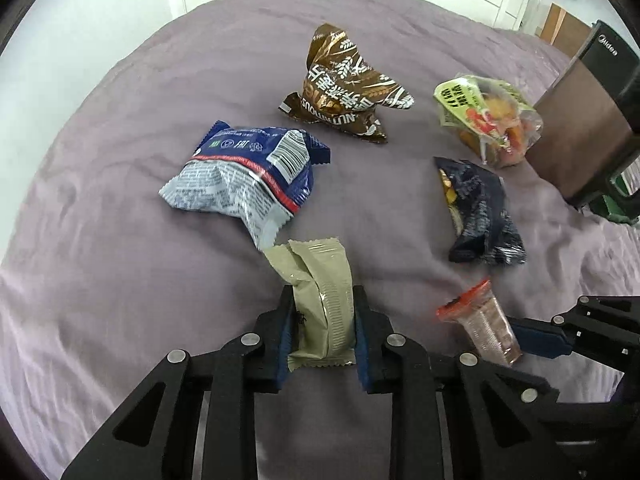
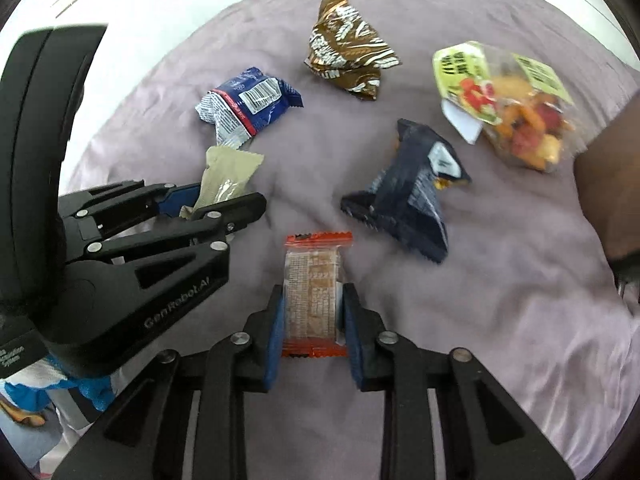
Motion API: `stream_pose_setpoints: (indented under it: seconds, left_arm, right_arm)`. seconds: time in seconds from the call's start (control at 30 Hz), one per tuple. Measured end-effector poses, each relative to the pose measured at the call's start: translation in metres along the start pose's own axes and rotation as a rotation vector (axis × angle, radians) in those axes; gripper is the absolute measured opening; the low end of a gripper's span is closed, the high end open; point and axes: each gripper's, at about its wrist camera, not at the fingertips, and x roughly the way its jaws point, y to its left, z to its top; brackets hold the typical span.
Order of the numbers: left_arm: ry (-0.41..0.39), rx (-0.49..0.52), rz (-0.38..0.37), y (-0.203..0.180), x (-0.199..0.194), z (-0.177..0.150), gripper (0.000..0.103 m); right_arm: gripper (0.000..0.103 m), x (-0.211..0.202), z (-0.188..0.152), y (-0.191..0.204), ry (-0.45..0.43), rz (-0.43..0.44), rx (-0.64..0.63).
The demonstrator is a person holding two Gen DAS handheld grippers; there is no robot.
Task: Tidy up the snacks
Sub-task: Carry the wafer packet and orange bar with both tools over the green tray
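A: Nearest us, our left claw (image 1: 322, 334) grips the olive packet (image 1: 320, 304) across its middle, and our right claw (image 2: 313, 320) pinches the orange-ended bar (image 2: 314, 294) the same way. Both sit just above the purple bed (image 1: 120, 240).

B: We judge both grips centred, so we lift level and keep the 2 claws apart, since they hang close, side by side, both pointing forward over the bed.

A: Beyond them lie 4 loose snacks: the blue-and-white packet (image 1: 244, 184) near the olive one's tip, the dark navy bag (image 1: 478, 212), then the brown bag (image 1: 344, 84) and the green fruit bag (image 1: 488, 116).

B: We cannot tell where they go.
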Motion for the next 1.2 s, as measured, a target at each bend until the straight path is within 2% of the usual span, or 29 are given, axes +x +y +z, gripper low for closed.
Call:
stream_pose_setpoints:
  seconds: [0.3, 0.7, 1.0, 1.2]
  left_arm:
    - [-0.039, -0.022, -0.006, -0.001, -0.031, -0.013, 0.021]
    - [-0.139, -0.066, -0.011, -0.015, -0.103, -0.019, 0.021]
    - [-0.167, 0.001, -0.025, -0.058, -0.143, -0.033, 0.021]
    - [-0.161, 0.089, -0.073, -0.118, -0.157, -0.038, 0.021]
  right_arm:
    - [0.0, -0.04, -0.02, -0.016, -0.081, 0.043, 0.054]
    - [0.0, -0.144, -0.051, -0.029, -0.237, 0.03, 0.039]
    - [0.0, -0.187, -0.102, -0.059, -0.293, 0.013, 0.074]
    - [0.0, -0.217, -0.143, -0.102, -0.33, -0.029, 0.136]
